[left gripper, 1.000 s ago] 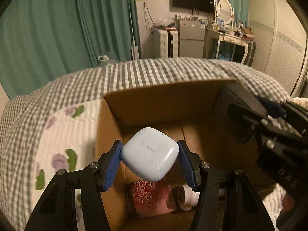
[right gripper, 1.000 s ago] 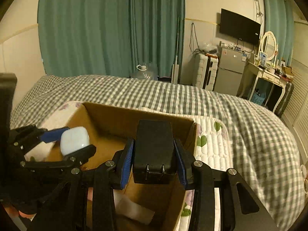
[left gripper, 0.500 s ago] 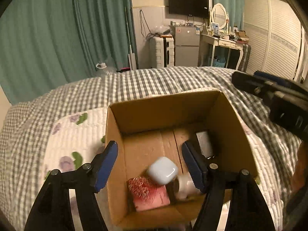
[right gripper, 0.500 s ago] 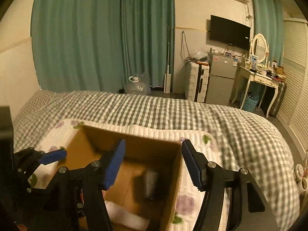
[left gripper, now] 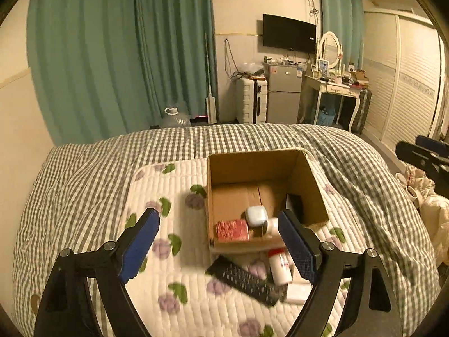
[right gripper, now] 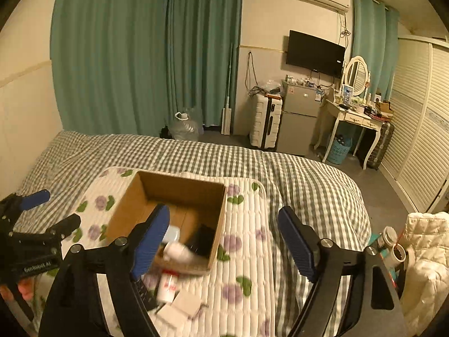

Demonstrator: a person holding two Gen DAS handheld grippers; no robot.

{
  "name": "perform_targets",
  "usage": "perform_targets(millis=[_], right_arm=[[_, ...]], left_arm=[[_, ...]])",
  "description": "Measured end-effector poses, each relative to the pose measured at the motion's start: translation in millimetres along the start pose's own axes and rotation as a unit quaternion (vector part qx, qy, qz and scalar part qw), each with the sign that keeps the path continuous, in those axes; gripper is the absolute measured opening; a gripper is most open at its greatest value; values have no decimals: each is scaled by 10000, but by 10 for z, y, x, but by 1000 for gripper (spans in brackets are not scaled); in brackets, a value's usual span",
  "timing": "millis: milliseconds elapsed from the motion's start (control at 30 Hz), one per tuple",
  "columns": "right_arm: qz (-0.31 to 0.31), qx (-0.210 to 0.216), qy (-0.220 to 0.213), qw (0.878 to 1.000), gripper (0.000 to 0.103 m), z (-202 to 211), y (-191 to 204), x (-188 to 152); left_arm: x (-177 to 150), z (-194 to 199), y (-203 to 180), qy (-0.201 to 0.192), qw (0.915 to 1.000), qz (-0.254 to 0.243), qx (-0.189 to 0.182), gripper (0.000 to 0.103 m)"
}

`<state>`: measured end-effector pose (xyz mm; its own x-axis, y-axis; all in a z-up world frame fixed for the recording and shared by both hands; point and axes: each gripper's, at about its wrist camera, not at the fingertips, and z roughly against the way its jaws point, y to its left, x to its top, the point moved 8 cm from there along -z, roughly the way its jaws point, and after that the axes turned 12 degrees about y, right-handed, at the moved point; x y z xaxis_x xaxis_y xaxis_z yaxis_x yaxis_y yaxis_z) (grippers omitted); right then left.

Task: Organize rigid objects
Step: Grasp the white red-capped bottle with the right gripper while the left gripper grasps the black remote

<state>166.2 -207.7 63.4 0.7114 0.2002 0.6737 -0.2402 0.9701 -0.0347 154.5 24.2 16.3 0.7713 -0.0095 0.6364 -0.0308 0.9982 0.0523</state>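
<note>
Both claws stand spread wide with nothing between them: the left gripper [left gripper: 217, 241] at lower centre of its view, the right gripper [right gripper: 223, 241] likewise. The cardboard box [left gripper: 311, 177] sits mid-frame, an earbud case [left gripper: 256, 215] and red packet [left gripper: 231, 230] inside. Just below it lie a remote [left gripper: 244, 279] and a white bottle [left gripper: 277, 266]. Best to approach the remote crosswise, gripping its narrow sides, clear of the bottle.
</note>
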Motion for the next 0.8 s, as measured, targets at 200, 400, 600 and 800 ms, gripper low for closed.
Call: perform_targets(millis=[200, 400, 600, 800], right_arm=[[144, 47, 152, 9998, 85, 142, 193, -416], [210, 407, 705, 9965, 84, -492, 489, -844], [364, 454, 1461, 9876, 84, -1509, 725, -1143], [506, 791, 2098, 9732, 57, -2195, 976, -1519]], left_arm=[[-390, -71, 34, 145, 9997, 166, 58, 88], [-794, -596, 149, 502, 9972, 543, -72, 88], [-1017, -1167, 370, 974, 9921, 757, 247, 88], [-1142, -1515, 389, 1225, 9890, 799, 229, 88]])
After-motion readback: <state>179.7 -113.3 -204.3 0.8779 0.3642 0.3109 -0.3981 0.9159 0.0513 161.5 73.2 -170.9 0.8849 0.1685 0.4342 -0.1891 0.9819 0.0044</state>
